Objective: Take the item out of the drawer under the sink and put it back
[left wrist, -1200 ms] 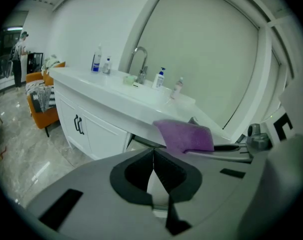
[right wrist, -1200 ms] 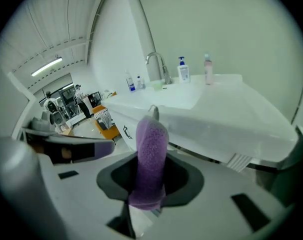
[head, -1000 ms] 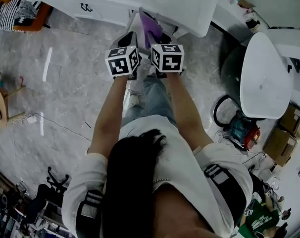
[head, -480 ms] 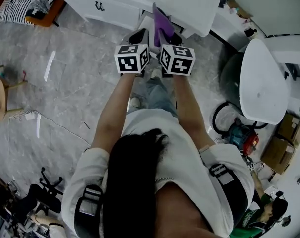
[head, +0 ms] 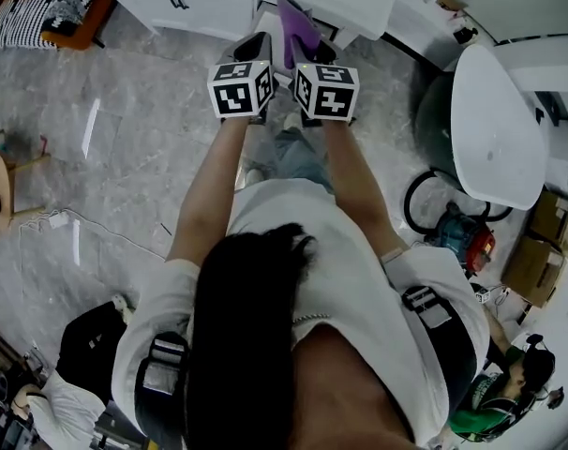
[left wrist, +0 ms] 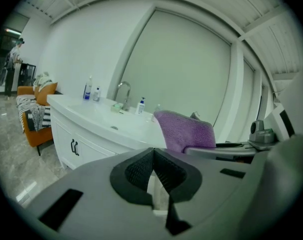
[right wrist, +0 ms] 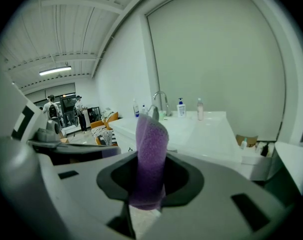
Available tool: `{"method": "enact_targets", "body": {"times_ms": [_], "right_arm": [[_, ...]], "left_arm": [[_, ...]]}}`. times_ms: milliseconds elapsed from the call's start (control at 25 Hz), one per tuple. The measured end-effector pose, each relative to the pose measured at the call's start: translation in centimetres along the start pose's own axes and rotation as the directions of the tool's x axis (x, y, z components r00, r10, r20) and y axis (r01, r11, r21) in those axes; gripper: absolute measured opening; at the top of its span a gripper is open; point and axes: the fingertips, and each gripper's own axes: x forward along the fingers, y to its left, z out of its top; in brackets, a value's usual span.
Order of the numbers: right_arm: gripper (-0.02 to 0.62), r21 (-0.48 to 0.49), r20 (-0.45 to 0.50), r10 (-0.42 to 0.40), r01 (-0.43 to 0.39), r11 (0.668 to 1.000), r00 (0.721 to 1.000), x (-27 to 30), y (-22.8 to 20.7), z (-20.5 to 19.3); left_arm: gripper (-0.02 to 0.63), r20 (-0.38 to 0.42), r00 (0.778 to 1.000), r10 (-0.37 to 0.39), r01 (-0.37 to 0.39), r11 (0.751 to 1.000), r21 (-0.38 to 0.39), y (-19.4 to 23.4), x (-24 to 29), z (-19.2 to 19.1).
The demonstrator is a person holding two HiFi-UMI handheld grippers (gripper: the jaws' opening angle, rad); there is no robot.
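Right gripper [right wrist: 147, 189] clamps the purple towel [right wrist: 150, 149] upright before the sink vanity [head: 350, 3], presumably for return to the drawer. Left gripper [left wrist: 152, 174] is closed, empty.

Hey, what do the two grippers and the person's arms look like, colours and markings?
The left gripper and right gripper are grey-bodied with black ribbed jaws, each topped by a white cube with black square markers. The person wears a white short-sleeved top.
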Motion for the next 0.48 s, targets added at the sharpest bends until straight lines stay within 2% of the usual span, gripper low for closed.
{"method": "enact_targets", "body": {"times_ms": [480], "right_arm": [[0.117, -0.016, 0.01, -0.01, 0.01, 1.0, 1.0, -1.7, -0.3, -1.0]], "left_arm": [[0.005, 0.02, 1.0, 0.012, -0.012, 0.999, 0.032, -1.5, -1.0, -0.6]]}}
